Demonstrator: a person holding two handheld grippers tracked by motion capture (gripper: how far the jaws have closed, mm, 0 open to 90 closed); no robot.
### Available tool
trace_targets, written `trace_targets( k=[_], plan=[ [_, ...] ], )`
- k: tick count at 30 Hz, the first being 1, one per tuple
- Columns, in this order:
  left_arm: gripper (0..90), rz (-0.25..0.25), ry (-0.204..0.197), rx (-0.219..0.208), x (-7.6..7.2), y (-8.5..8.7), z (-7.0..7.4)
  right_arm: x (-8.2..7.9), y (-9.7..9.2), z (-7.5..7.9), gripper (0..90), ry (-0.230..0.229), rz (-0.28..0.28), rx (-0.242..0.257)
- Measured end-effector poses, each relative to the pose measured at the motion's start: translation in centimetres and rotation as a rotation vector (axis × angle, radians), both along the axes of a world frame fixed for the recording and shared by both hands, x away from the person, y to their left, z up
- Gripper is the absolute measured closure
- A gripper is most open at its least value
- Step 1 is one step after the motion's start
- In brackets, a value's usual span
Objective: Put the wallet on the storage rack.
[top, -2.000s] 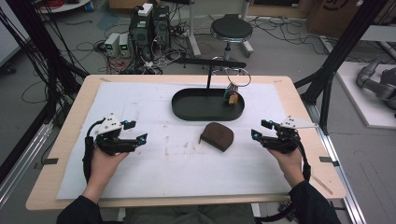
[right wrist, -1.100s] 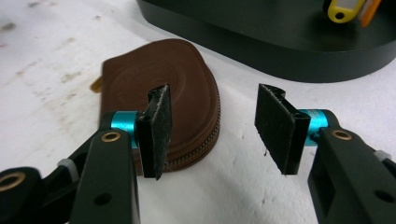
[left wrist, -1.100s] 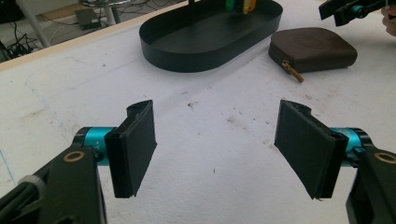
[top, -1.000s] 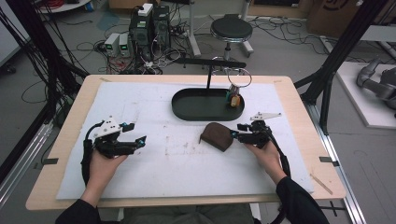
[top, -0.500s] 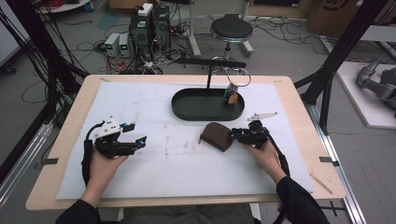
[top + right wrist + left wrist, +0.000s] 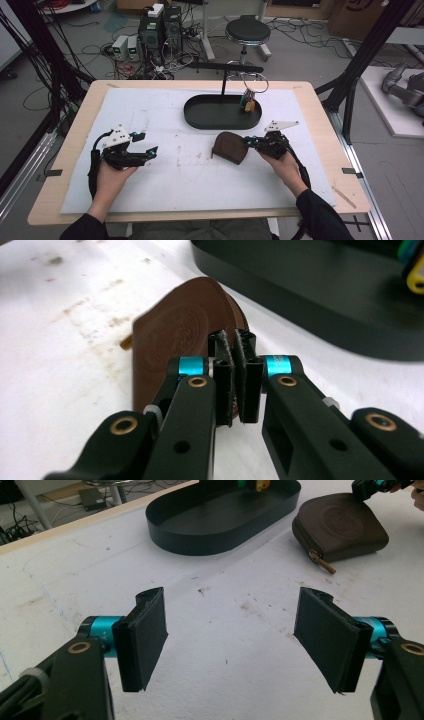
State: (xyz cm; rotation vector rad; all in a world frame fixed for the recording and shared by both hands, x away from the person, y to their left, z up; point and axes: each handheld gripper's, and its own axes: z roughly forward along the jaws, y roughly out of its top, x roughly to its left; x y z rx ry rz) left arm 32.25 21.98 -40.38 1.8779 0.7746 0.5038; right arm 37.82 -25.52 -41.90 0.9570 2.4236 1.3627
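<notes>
Left gripper rests on the near-left of the white mat, jaws wide apart and nothing between them, idle. Right gripper sits at the right edge of the brown leather pouch; its jaws have just been closing and now stand clenched pad to pad in the right gripper view, right at the pouch rim; whether any leather or a zipper tab is pinched, cannot tell. Pouch lies mid-mat, just in front of the black oval tray, apart from it. Step looks like taking hold of the pouch edge. Next probably a check of the grip, then a lift or pull toward the tray, gently so it doesn't slip out.
</notes>
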Motion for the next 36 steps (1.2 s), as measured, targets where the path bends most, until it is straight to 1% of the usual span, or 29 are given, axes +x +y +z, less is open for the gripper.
trace_targets(
  k=[2,6,8,14,22,24,26,29,33,36],
  plan=[
    [29.0,-0.005,-0.003,-0.001,0.1,-0.2,0.1,-0.3,0.2,0.3,88.8,-0.03,0.026,0.006],
    [29.0,-0.016,-0.002,-0.006,0.2,-0.7,0.1,-0.7,0.5,0.8,89.1,-0.07,0.058,0.007],
    [29.0,-0.025,-0.003,0.002,0.3,-1.0,0.1,-0.9,0.6,1.0,89.2,-0.082,0.071,0.009],
    [29.0,-0.049,-0.004,-0.011,0.5,-2.1,0.3,-1.5,1.0,1.6,89.3,-0.124,0.105,0.019],
    [28.9,-0.105,-0.006,-0.001,0.9,-4.1,0.6,-2.1,1.3,2.0,89.4,-0.166,0.174,0.036],
    [29.0,-0.118,-0.006,-0.021,1.1,-4.7,0.8,-2.2,1.4,2.0,89.4,-0.173,0.188,0.037],
    [29.0,-0.14,-0.005,-0.043,1.5,-5.3,1.0,-2.3,1.4,2.1,89.4,-0.178,0.201,0.037],
    [28.9,-0.168,0.0,-0.043,2.0,-6.4,1.1,-2.5,1.5,2.2,89.4,-0.182,0.216,0.033],
    [29.0,-0.261,0.039,-0.06,3.1,-8.3,1.1,-2.6,1.6,2.4,89.4,-0.188,0.232,0.034],
    [28.7,-0.317,0.061,-0.057,3.8,-9.9,1.0,-2.7,1.6,2.4,89.4,-0.188,0.241,0.031]
  ],
)
